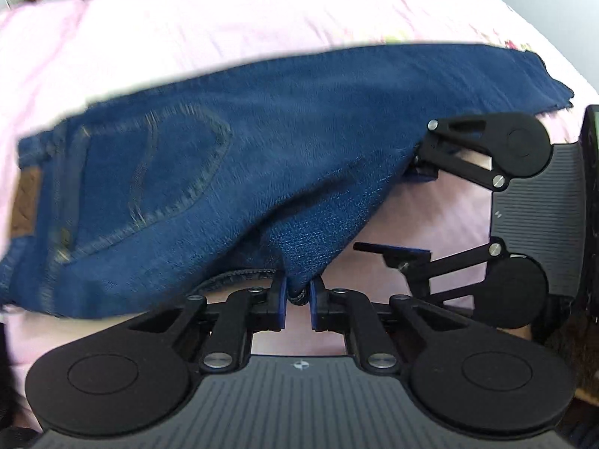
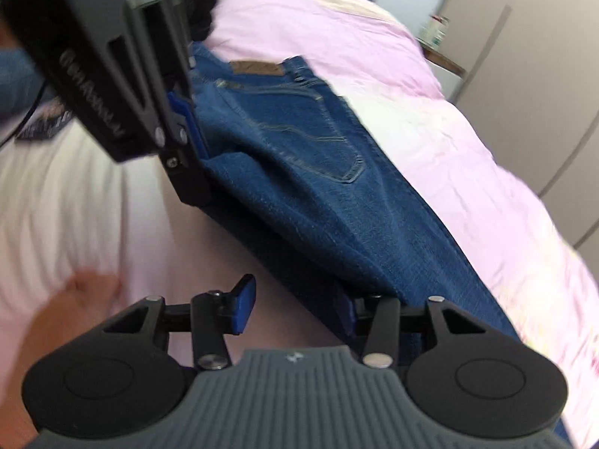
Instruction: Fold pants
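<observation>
Blue jeans (image 1: 262, 142) lie folded lengthwise on the pink bed, back pocket (image 1: 157, 172) up and the brown waist patch (image 1: 26, 198) at the left. My left gripper (image 1: 298, 301) is shut on a pinched fold of denim at the near edge, roughly at the crotch. In the right wrist view the jeans (image 2: 318, 194) run diagonally, and the left gripper (image 2: 194, 138) grips them at the upper left. My right gripper (image 2: 295, 312) stands open at the leg edge, its right finger partly under the denim. The left wrist view shows the right gripper (image 1: 389, 211) at the right.
Pink bedding (image 1: 187, 18) spreads around the jeans. Pale wardrobe doors (image 2: 543, 75) and a small stand with items (image 2: 438, 37) are beyond the bed. A person's white shirt (image 2: 56, 187) and a hand (image 2: 75, 299) are close on the left.
</observation>
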`<state>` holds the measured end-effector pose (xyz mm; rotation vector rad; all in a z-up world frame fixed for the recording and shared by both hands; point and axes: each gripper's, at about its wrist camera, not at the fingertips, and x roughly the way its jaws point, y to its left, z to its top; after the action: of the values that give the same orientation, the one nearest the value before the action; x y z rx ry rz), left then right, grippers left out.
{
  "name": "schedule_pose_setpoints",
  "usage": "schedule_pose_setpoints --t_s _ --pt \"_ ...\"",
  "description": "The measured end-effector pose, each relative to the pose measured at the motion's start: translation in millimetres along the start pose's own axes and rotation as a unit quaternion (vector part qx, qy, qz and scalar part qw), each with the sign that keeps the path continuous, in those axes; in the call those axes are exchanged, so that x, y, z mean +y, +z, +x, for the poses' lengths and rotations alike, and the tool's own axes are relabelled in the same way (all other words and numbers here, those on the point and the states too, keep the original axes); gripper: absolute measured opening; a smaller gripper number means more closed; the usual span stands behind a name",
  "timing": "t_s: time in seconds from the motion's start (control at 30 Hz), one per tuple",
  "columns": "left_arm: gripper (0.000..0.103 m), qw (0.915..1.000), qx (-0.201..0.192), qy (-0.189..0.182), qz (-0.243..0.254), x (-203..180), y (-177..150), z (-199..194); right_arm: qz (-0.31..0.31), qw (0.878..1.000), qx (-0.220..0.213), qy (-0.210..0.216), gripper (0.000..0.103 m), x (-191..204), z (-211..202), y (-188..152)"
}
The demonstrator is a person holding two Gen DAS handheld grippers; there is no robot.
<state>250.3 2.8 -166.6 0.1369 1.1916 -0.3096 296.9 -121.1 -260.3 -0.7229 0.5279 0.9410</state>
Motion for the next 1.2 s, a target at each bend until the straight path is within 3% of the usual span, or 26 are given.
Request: schedule_pose_setpoints --t_s 0.07,0.13,0.3,0.33,0.4,0.47,0.63,0.7,0.73,0.8,0.87,0.93,1.0,1.2 --pt "0.012 0.9996 0.022 -0.013 -0.013 7.8 -6.9 25.3 -0.012 0.999 0.026 0.014 0.044 1.7 10.6 -8.4" --pt "0.012 0.9979 0.045 -0.029 -0.038 18.7 -14.2 49.4 0.015 0.997 0.058 0.045 0.043 -2.2 19.8 -16.0" --pt "0.016 0.9941 0.056 -0.068 -0.064 38.1 -15.2 42.8 0.087 0.99 0.074 0.081 0.044 -27.0 5.1 -23.1" --pt "0.018 0.9949 0.058 -0.065 -0.051 38.7 -15.5 35.8 0.098 0.989 0.073 0.088 0.044 -33.7 -1.2 -22.5" --pt "0.034 0.997 0.049 -0.057 -0.02 40.2 -16.0 17.0 0.118 0.986 0.069 0.099 0.044 -47.3 -19.1 -24.0" --pt "0.037 0.998 0.033 -0.054 -0.007 48.4 -13.9 -2.1 0.134 0.984 0.06 0.104 0.044 -58.3 -29.4 -22.1" --pt "0.049 0.999 -0.031 -0.001 -0.034 95.2 1.4 -37.1 0.19 0.978 0.036 0.078 0.043 -94.4 -31.9 -5.2" --pt "0.067 0.9963 -0.056 0.031 -0.058 118.0 10.1 -39.4 0.22 0.972 0.032 0.073 0.043 -110.1 -20.4 2.6" --pt "0.07 0.9945 -0.065 0.049 -0.066 130.2 14.2 -37.7 0.225 0.971 0.035 0.066 0.043 -115.5 -11.6 7.6" --pt "0.07 0.9909 -0.071 0.063 -0.096 153.2 26.6 -25.1 0.226 0.972 0.047 0.047 0.043 -121.4 12.4 16.7" --pt "0.068 0.9872 -0.073 0.051 -0.132 175.3 38.5 -7.8 0.238 0.968 0.061 0.046 0.043 -124.3 39.1 23.7" --pt "0.054 0.9828 -0.065 0.055 -0.163 194.9 48.6 14.9 0.25 0.964 0.079 0.047 0.04 -126.5 68.6 27.2" --pt "0.044 0.9802 -0.065 0.079 -0.169 204.5 60.8 34.7 0.248 0.964 0.089 0.027 0.038 -128.6 93.8 31.2" --pt "0.039 0.9727 -0.107 0.095 -0.183 217.0 95.1 58.5 0.253 0.965 0.075 -0.004 0.034 -152.1 133.3 43.7"
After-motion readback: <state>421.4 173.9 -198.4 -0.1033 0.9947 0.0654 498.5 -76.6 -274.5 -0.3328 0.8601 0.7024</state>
